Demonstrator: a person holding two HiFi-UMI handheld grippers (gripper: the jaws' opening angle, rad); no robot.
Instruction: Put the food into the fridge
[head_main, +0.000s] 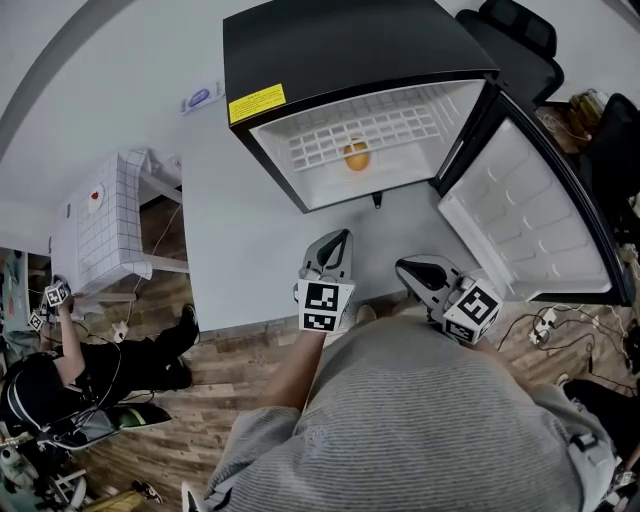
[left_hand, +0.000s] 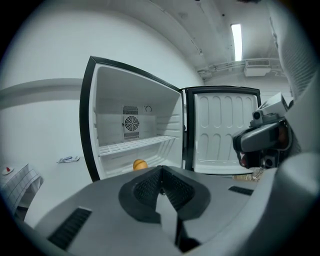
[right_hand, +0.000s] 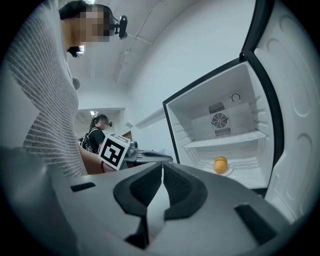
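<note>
1. The fingers (left_hand: 147, 187) of the left gripper (left_hand: 161, 170) are pressed together. Nothing is between them.
2. The fingers (right_hand: 145, 186) of the right gripper (right_hand: 162, 165) are pressed together too, and they hold nothing.
3. Both grippers are in front of the fridge (head_main: 340, 40) and point at its open inside. The left one is before the middle of the fridge. The right one is nearer the door side.
4. Each gripper has a cube with black and white squares at its back end, the left cube (head_main: 324, 305) and the right cube (head_main: 472, 308). Both cubes are close to the person's grey top (head_main: 420, 420).
5. The food (head_main: 356, 155) is round and orange. It lies inside the fridge, on the bottom, under the white wire shelf (left_hand: 135, 145). It is well apart from both grippers.
6. A small round fan (left_hand: 131, 123) sits on the back wall of the fridge, above the shelf.
7. The fridge door (head_main: 520, 210) stands wide open on the right side of the fridge. It is white inside.
8. A yellow sticker (head_main: 257, 102) is on the top front edge of the fridge.
9. Far to the left of the fridge there is a white checked cloth (head_main: 105, 225). Near it, another person (head_main: 60, 385) sits on the wooden floor (head_main: 230, 360).
</note>
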